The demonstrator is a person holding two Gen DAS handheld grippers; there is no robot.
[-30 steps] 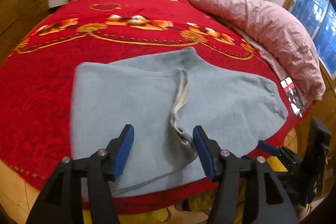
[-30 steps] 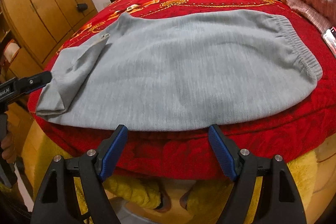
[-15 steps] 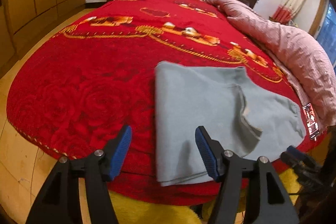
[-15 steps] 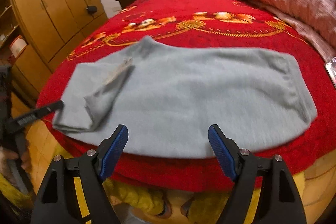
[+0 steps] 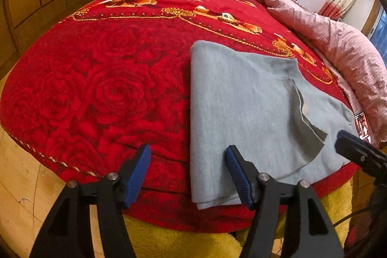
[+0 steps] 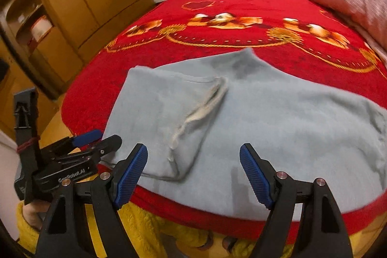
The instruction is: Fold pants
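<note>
Grey pants [image 5: 241, 108] lie partly folded along the near edge of a bed [image 5: 101, 79] covered in a red rose-patterned blanket, set close to the person so both tools can reach the cloth without stretching across the mattress. On the left, the left gripper [image 5: 188, 175] hangs over the pants' squared-off folded end near the near edge, its jaws apart and opening slightly, with only the corner of the cloth showing between them and nothing pinched. One layer already rests doubled over the rest, its hem and pale inner lining [image 6: 205, 105] turned up toward the middle of the garment, which suggests 1 fold is done and another remains. To the right, the right gripper [image 6: 193, 173] hovers above the wider body of the pants at the near edge, jaws wide and empty, seemingly placed to take the next hold. A pink quilt [image 5: 338, 45] is heaped along the bed's right edge, clear of the work.
</note>
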